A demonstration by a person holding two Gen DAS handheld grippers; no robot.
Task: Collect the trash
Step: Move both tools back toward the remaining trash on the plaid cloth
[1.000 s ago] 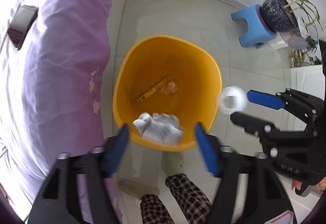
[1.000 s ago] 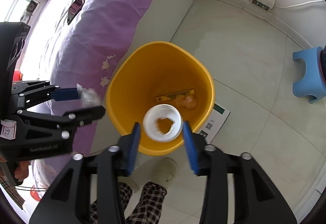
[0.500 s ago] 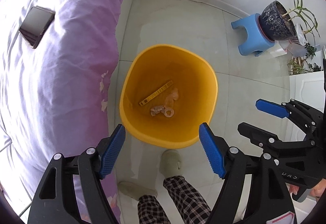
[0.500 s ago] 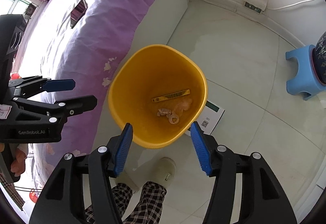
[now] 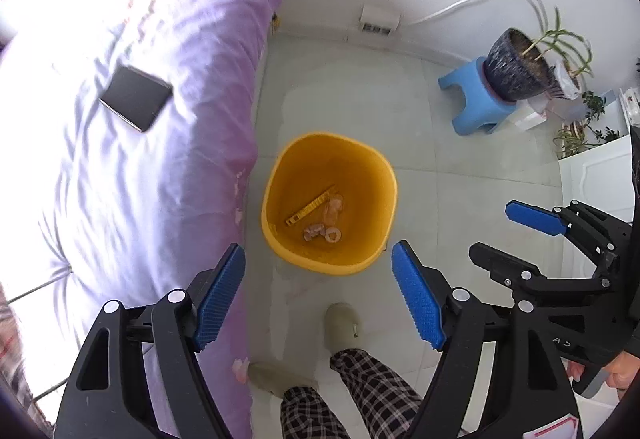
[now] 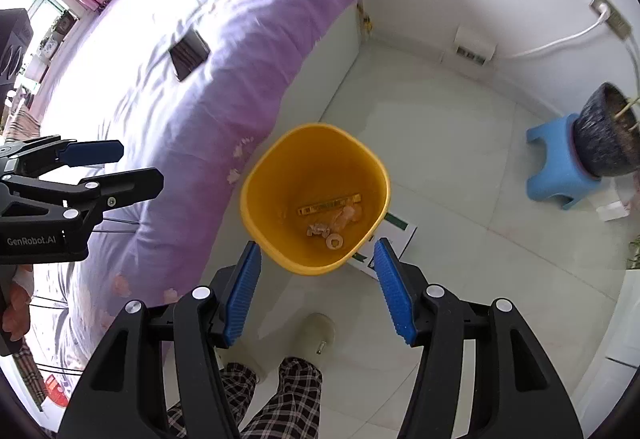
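The yellow bin (image 5: 330, 205) stands on the pale tiled floor (image 5: 340, 91) just beside the bed (image 5: 132, 143), and at its bottom I can see the trash: a thin yellow strip (image 5: 310, 206), a crumpled clear wrapper (image 5: 334, 205), a small pale scrap (image 5: 314, 231) and a little ring (image 5: 333, 235) touching or nearly touching that scrap. From where I hold it, my left tool (image 5: 318, 297) hangs above the near rim with its blue pads spread wide and nothing between them; my right tool (image 6: 318, 289) is the same, wide open and empty, hanging over the near rim in its own view. A flat white carton (image 6: 390, 239) lies on the floor partly tucked under the bin's far side, and I judge that may be the next piece to collect, though I cannot tell whether it counts as trash. The dark phone (image 5: 136, 97) on the bed clearly does not, and a careless sweep toward the bed could take it by mistake. Going for the carton, I risk nudging the light bin and tipping it, since the carton sits right against its base. My own slippered foot (image 5: 342, 325) is near the bin too, so a step could knock it. The potted plant (image 5: 516, 65) on the blue stool (image 5: 474, 111) is well apart and no worry.
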